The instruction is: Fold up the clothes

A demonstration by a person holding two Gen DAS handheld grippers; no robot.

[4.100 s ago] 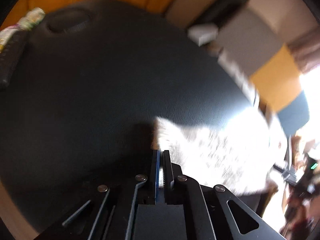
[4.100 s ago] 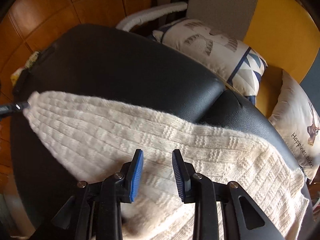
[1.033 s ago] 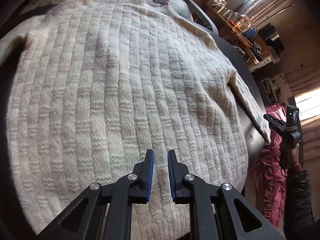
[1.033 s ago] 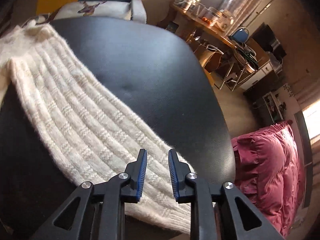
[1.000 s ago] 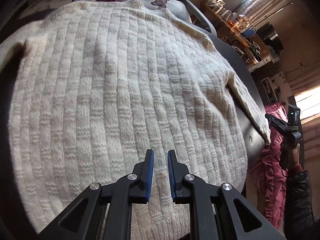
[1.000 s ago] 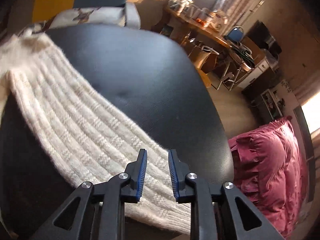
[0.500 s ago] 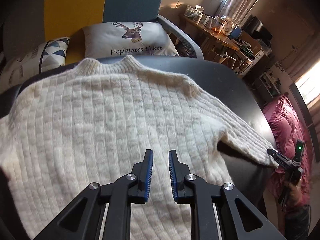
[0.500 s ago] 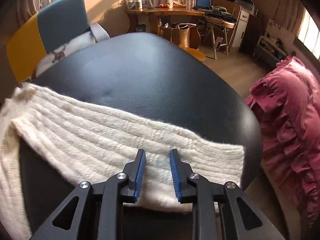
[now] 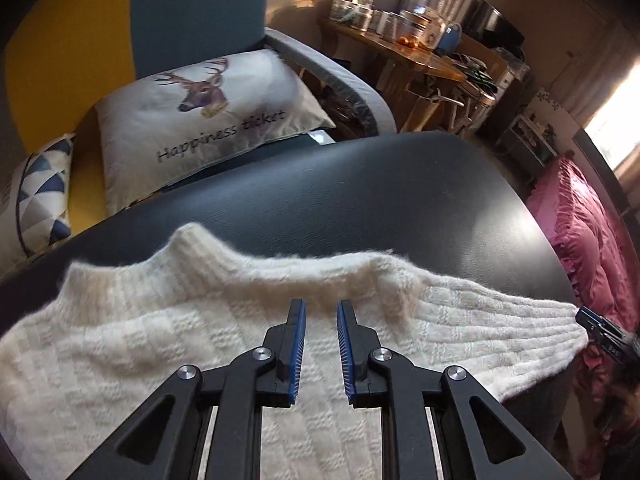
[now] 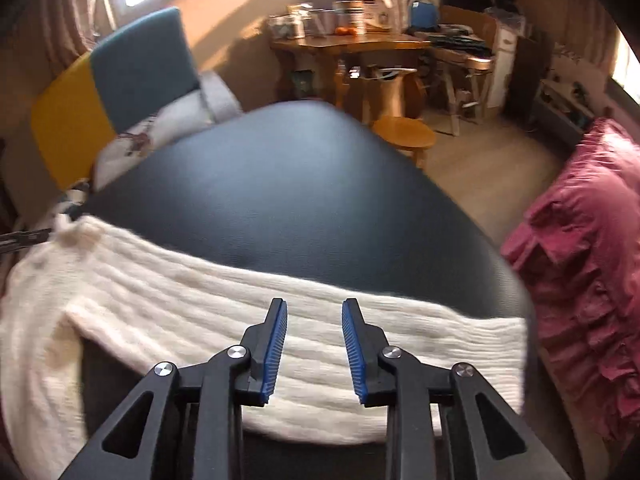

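A cream ribbed knit sweater [image 9: 152, 344] lies flat on a black padded surface [image 9: 360, 200], collar toward the far side. My left gripper [image 9: 321, 312] hovers open over the shoulder area just below the collar, with nothing between its fingers. One sleeve [image 10: 304, 320] stretches across the black surface [image 10: 280, 184] to its right edge. Over that sleeve's middle my right gripper [image 10: 313, 316] stands open and holds nothing. The right gripper's tip [image 9: 600, 330] shows at the sleeve cuff in the left wrist view.
A deer-print cushion [image 9: 208, 116] and a triangle-pattern cushion [image 9: 36, 196] lie on the yellow and blue sofa [image 9: 192, 12] behind the surface. A pink ruffled bedcover [image 10: 584, 248] is at the right. A cluttered wooden table [image 10: 360, 44] and round stool [image 10: 404, 136] stand beyond.
Both grippers have tilted up and drawn back, so more of the room shows. The left one now sits near the collar. The right gripper's fingers have spread a little wider over the sleeve.
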